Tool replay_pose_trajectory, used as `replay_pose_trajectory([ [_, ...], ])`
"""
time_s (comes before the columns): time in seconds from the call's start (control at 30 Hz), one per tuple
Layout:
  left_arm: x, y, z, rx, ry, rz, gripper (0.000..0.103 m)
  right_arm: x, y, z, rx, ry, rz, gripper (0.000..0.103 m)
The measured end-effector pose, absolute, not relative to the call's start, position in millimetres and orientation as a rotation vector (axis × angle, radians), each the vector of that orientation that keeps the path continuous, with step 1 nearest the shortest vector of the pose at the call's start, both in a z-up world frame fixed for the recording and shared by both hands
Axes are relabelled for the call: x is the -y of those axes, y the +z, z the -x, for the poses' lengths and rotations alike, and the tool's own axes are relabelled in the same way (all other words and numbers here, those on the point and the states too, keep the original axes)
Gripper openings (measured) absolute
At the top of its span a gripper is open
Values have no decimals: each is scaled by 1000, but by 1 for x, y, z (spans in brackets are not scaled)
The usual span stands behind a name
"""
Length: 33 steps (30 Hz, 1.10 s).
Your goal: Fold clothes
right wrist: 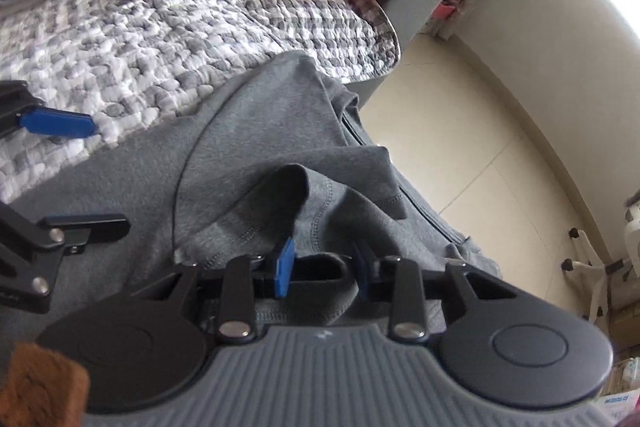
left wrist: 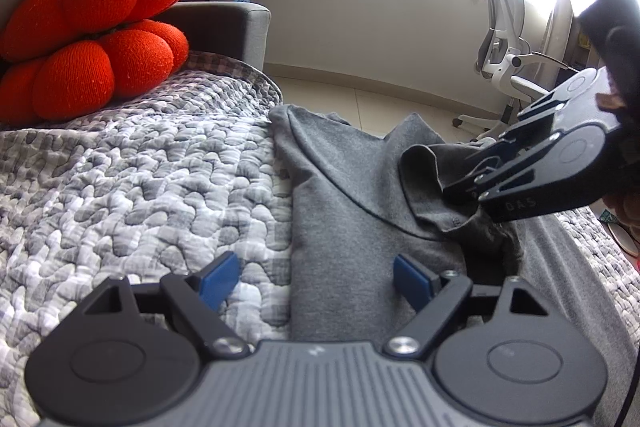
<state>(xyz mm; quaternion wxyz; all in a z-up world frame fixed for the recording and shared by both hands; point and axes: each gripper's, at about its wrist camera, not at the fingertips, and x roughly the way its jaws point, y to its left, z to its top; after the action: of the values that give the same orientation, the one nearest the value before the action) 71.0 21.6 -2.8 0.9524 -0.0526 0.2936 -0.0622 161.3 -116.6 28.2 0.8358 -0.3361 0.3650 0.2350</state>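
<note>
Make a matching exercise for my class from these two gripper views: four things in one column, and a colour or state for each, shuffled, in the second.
Column one:
1. left gripper
2. right gripper
3. cushion
4. office chair

Column two:
A. orange-red, resting on the quilt
B. white, standing on the floor by the window
C. jaws wide apart, nothing between them
D. jaws narrow, a fold of the grey garment between them

Pairs: 1-C, 2-D, 3-A, 4-B

Bare quilt (left wrist: pixel 132 163) left of the grey garment (left wrist: pixel 348 195) lies open — red cushion (left wrist: pixel 92 43) blocks the back.
</note>
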Motion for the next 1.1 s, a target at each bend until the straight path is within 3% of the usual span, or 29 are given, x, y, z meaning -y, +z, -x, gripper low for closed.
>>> replay_pose_trajectory([
  [0.1,-21,-3,-71,-596,-127,109,85,114,31,-161,-734,486,671,11],
  [0.3,-22,-3,-72,-595,-128,113,85,133,66,-161,-543,404,377,7],
  [0.4,-22,-3,-72,-595,-128,114,85,138,69,-168,-547,422,208,7],
  [0.53,-25,-3,-72,-592,-133,127,85,124,63,-168,-600,435,247,9],
  [0.63,-25,-3,-72,-591,-134,132,85,142,77,-159,-571,456,146,27],
  [0.67,-25,-3,-71,-591,-134,132,85,151,83,-157,-566,460,99,28],
  [0.9,-25,-3,-72,-590,-134,134,85,215,67,-143,-658,442,-25,28],
  [1.1,-25,-3,-71,-588,-133,137,85,185,33,-138,-738,533,35,29],
])
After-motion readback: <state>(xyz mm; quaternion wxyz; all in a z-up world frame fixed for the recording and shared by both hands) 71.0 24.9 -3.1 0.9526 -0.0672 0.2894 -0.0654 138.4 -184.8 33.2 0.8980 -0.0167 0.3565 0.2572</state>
